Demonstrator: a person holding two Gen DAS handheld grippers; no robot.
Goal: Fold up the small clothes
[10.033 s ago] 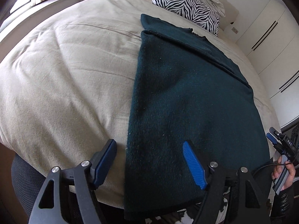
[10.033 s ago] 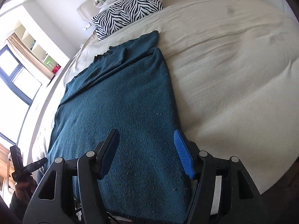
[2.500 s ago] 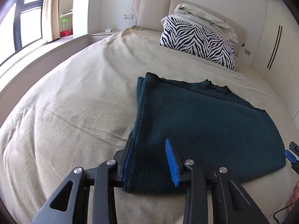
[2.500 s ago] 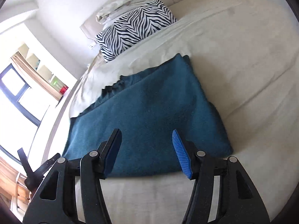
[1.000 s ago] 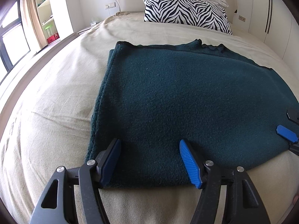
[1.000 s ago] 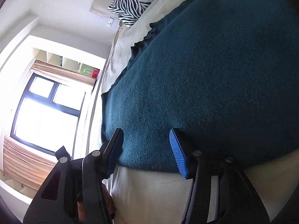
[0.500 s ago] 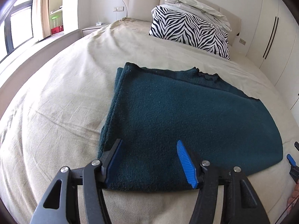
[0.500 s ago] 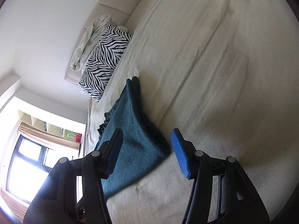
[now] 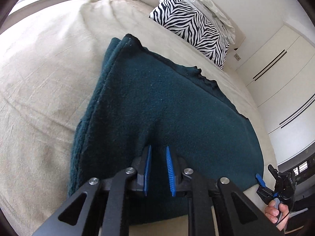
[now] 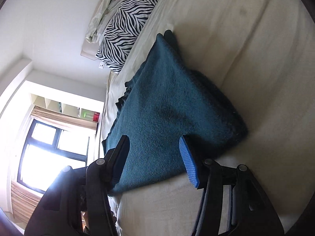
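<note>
A folded dark green knit garment (image 9: 167, 102) lies flat on the beige bed (image 9: 39, 78). My left gripper (image 9: 157, 149) sits over its near edge, slightly left of middle. Its jaws are closing, and a raised ridge of the cloth is pinched between the blue pads. In the right wrist view the garment (image 10: 167, 90) looks teal. My right gripper (image 10: 154, 139) stands open over the garment's near right corner, a pad on each side, neither pressing. The right gripper (image 9: 265, 174) also shows beyond the garment's right corner in the left wrist view, held by a hand (image 9: 275, 214).
A zebra-print pillow (image 9: 193, 27) with a crumpled pale sheet on it lies at the head of the bed. White wardrobe doors (image 9: 285, 68) stand on the right. A bright window (image 10: 49, 153) and shelves lie beyond the bed's left side. Bare sheet surrounds the garment.
The left jaws have gone from wide apart to nearly together, pinching up cloth at the near edge. The right gripper has swung back over the garment's near right corner.
</note>
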